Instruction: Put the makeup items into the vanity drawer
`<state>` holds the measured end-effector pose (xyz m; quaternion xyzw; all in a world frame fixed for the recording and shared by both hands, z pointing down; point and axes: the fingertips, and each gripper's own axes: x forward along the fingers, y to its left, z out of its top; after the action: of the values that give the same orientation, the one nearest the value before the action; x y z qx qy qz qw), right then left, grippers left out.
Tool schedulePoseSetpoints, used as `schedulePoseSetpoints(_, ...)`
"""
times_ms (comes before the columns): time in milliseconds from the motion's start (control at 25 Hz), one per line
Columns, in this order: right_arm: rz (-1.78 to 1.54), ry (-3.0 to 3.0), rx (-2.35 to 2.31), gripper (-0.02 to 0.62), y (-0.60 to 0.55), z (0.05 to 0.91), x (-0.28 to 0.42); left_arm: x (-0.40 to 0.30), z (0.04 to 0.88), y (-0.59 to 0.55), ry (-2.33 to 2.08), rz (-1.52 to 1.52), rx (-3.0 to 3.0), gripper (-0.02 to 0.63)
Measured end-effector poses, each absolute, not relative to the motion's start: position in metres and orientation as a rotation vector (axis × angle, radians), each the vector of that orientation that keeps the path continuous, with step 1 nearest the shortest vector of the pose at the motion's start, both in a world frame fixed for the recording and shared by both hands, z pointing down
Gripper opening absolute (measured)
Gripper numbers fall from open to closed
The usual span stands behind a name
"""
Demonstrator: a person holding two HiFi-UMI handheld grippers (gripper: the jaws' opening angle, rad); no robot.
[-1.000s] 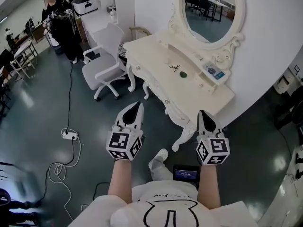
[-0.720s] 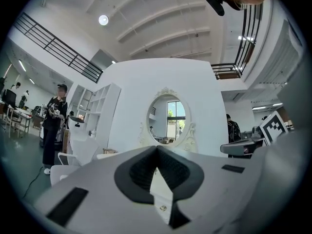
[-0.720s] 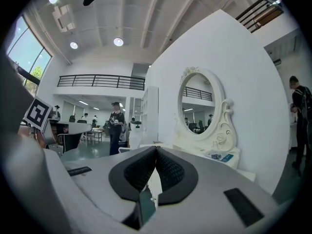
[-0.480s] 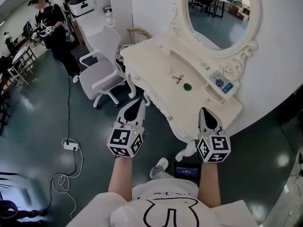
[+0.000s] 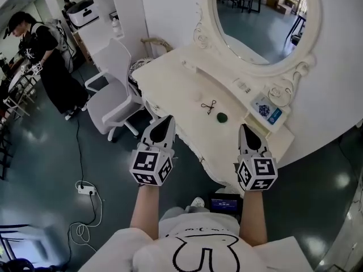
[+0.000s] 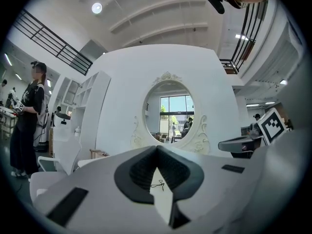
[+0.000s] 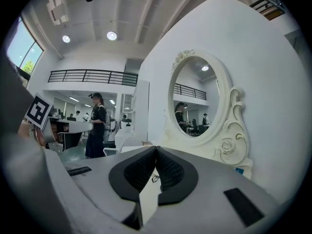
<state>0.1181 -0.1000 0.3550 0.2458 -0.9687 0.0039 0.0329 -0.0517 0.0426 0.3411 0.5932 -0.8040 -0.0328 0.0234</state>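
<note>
- In the head view, 2 grippers are held out side by side in front of a white vanity table (image 5: 170, 75).
- The left gripper (image 5: 167, 121) is seen clenched, with its tips together and nothing in them.
- The right gripper (image 5: 245, 129) is clenched too, and nothing is held by it.
- 2 makeup items are laid on the table top, past the tips of the grippers. A black eyelash curler (image 5: 209, 106) is seen there, with a small dark green round thing (image 5: 221, 117) just beside it. Neither is touched by a gripper.
- A blue and white box (image 5: 266, 109) is set at the back of the table, near the foot of the oval mirror (image 5: 255, 16).
- A white chair (image 5: 113, 92) is placed at the left of the table, and a person (image 5: 48, 58) in black is seen further left. A white power strip (image 5: 86, 190) is laid on the grey floor (image 5: 39, 152).
- In the left gripper view, the left gripper (image 6: 157, 149) is shown with its 2 jaws pressed together at the tips. Nothing is gripped. Through the small gap below the tips, the eyelash curler (image 6: 157, 184) is seen on the table top, well apart from the jaws. The mirror (image 6: 170, 112) is seen behind, and the person (image 6: 28, 121) at the left.
- In the right gripper view, the right gripper (image 7: 156, 149) is shown with its jaws shut tip to tip, and nothing is held. The eyelash curler (image 7: 155, 178) is seen through the gap, lying on the table. The mirror (image 7: 197, 108) is seen at the right and the person (image 7: 96, 126) at the left.
</note>
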Motion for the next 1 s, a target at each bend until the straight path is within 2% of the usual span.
schedulePoseSetpoints(480,0.083,-2.879,0.912,0.017,-0.152,0.380,0.101,-0.093,0.354,-0.034,-2.351,-0.047,1.962,0.025)
schedulePoseSetpoints(800,0.152,-2.760,1.076,0.018,-0.177,0.402,0.064,-0.149,0.361,-0.083,-2.232,-0.004,2.060,0.025)
schedulePoseSetpoints(1000,0.196,-2.683,1.163,0.067,-0.192,0.419,0.037,-0.180,0.375,-0.116,-2.135,0.017,2.121,0.025)
